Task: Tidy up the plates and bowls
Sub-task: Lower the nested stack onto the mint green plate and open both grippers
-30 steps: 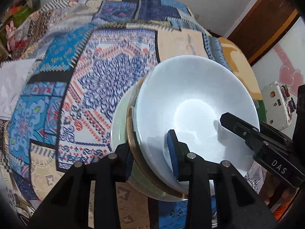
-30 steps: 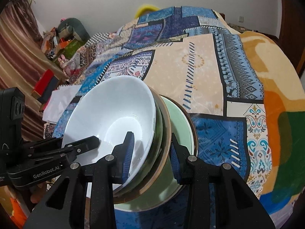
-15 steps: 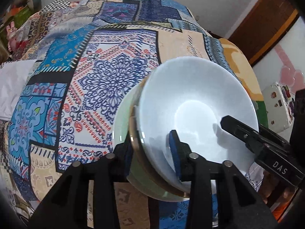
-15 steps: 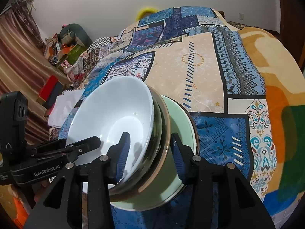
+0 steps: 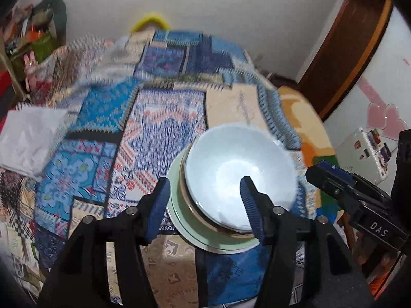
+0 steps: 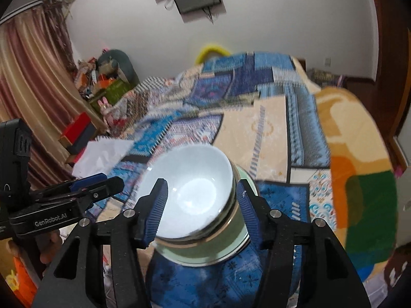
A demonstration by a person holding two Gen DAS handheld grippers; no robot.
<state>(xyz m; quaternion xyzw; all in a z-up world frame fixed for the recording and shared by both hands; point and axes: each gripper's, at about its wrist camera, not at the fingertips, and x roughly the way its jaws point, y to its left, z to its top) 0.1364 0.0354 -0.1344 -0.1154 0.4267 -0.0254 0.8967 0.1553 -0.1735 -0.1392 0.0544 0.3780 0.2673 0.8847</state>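
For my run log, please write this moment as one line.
stack: white bowl atop green plate, on blanket | left gripper: jaws opening, clear of stack | right gripper: jaws opening, clear

White bowl [image 5: 241, 177] nested in stack — green plate [image 5: 179, 220] underneath, on patchwork blanket [image 5: 159, 138].

- Left gripper [image 5: 205, 200]: black angular fingers, ribbed blue pads [image 5: 250, 210], silver screws beside the pads.
- Right gripper [image 6: 201, 208]: same black build; "DAS" in white on its side, seen from the left camera.
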